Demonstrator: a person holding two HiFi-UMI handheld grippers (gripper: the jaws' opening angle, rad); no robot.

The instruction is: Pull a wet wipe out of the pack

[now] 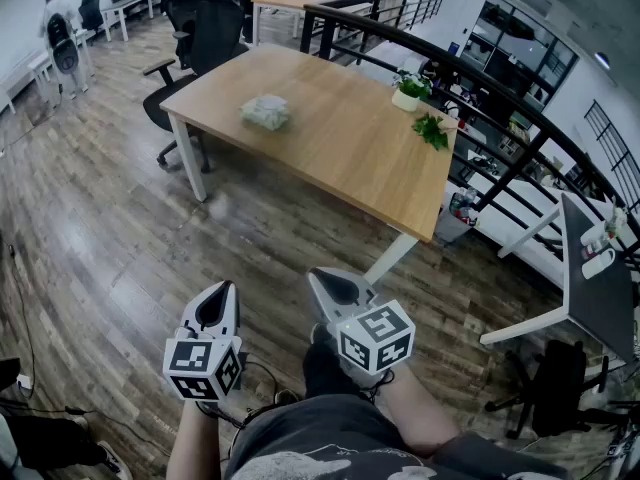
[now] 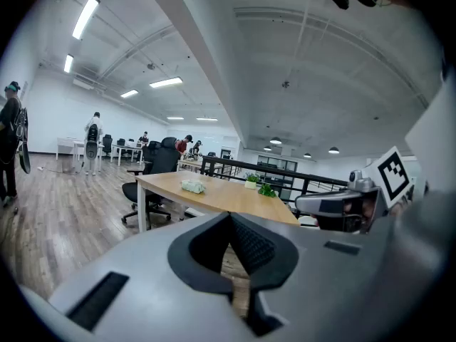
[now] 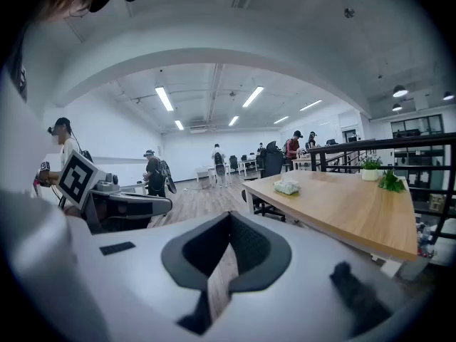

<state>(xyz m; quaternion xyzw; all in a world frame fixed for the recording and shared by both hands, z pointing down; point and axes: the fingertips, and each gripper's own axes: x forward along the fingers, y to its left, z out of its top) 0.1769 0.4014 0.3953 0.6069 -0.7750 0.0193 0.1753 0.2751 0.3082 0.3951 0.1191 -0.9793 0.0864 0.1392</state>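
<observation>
Both tools are carried low in front of the person, well short of the bench point(image 1: 340, 143). The left gripper point(image 1: 226, 288) has its fingers point(image 2: 251, 245) clenched on nothing, with only floor showing past their tips. The right gripper point(image 1: 320, 274) is the same, its fingers point(image 3: 246, 244) pressed together and empty. The wet wipe pack point(image 1: 265, 112) lies flat on the bench, close to the short edge by the office chair point(image 1: 195, 38) and about midway along that edge. It is well apart from the 2 plants point(image 1: 409, 90) near the far corner at the other end, and nothing sits beside it.

The task looks unstarted, so the step in hand is the approach. It would pay to walk to the long near edge and stop where the pack is within easy reach of both grippers, releasing both sets of fingers on the way. 1 gripper should pin the pack down on its body, away from the opening, since a soft pack will probably lift or slide when the wipe drags. The other should pinch only the top wipe and draw it upward steadily. From here the pack is too small to tell where its flap is or whether it is already open, so that wants checking up close before choosing which side holds.
</observation>
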